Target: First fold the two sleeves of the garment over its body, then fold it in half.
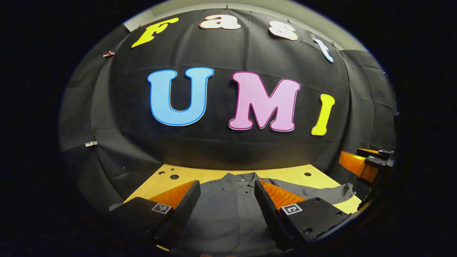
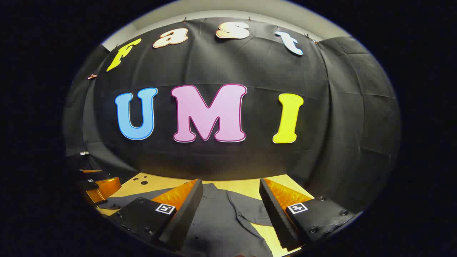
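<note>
A dark grey collared shirt [image 1: 228, 214] lies flat on the yellow table [image 1: 285, 173], collar [image 1: 237, 180] toward the booth wall. One sleeve [image 1: 321, 194] stretches out to the right in the left gripper view. My left gripper [image 1: 227, 182] hovers open above the shirt's body, nothing between its fingers. In the right gripper view the shirt [image 2: 217, 217] lies under my right gripper [image 2: 230, 181], which is open and holds nothing. A sleeve [image 2: 125, 200] reaches left there, and another fold of cloth [image 2: 250, 210] lies near the right finger. Each gripper also appears from the side: right gripper [image 1: 367, 164], left gripper [image 2: 96, 185].
The table [image 2: 246, 185] ends at the black cloth wall just behind the collar. Small round holes [image 1: 174, 176] sit in the tabletop at its back left corner, also seen as holes [image 2: 144, 182] in the right gripper view.
</note>
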`<state>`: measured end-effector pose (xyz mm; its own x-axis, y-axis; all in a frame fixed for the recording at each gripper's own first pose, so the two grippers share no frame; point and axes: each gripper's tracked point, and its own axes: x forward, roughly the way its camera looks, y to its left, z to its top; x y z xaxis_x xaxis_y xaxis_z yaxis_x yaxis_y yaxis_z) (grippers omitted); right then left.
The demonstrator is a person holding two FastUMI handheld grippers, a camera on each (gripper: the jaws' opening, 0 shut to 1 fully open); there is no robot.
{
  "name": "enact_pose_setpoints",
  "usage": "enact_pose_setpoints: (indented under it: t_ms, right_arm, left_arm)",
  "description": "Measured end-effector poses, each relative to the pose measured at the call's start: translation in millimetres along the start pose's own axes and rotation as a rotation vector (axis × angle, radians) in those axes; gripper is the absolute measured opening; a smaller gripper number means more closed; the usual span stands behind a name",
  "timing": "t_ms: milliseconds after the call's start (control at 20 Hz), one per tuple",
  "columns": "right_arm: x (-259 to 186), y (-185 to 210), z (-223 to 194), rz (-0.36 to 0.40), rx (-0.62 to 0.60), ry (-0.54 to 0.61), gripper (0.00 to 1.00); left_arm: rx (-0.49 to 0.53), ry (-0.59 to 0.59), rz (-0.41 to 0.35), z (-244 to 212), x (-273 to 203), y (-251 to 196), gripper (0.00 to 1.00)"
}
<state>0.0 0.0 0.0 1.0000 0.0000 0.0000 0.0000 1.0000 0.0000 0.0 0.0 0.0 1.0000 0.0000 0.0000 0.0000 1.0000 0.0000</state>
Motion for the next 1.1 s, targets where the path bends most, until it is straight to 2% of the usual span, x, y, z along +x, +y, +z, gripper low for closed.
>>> enact_pose_setpoints:
  t_ms: [500, 550, 600, 650, 700, 750, 1100]
  right_arm:
    - [26, 16, -8, 0.046, -0.016, 0.045, 0.98]
    - [26, 17, -8, 0.051, -0.017, 0.046, 0.98]
    - [26, 19, -8, 0.056, -0.017, 0.047, 0.98]
    - [27, 20, -8, 0.059, -0.017, 0.048, 0.98]
    - [27, 20, -9, 0.06, -0.019, 0.051, 0.98]
    - [28, 20, -10, 0.06, -0.02, 0.053, 0.98]
    - [28, 6, -15, 0.023, -0.033, 0.061, 0.98]
  left_arm:
    - [0.017, -0.007, 0.037, 1, 19, 15, 0.96]
    - [0.014, -0.007, 0.036, 0, 20, 16, 0.92]
    - [0.01, -0.008, 0.035, 0, 20, 15, 0.96]
    - [0.008, -0.006, 0.037, -1, 20, 16, 0.96]
    - [0.005, -0.004, 0.035, -1, 20, 16, 0.92]
    - [0.002, -0.002, 0.034, -3, 20, 16, 0.96]
    - [0.007, 0.008, 0.041, -5, 15, 21, 0.96]
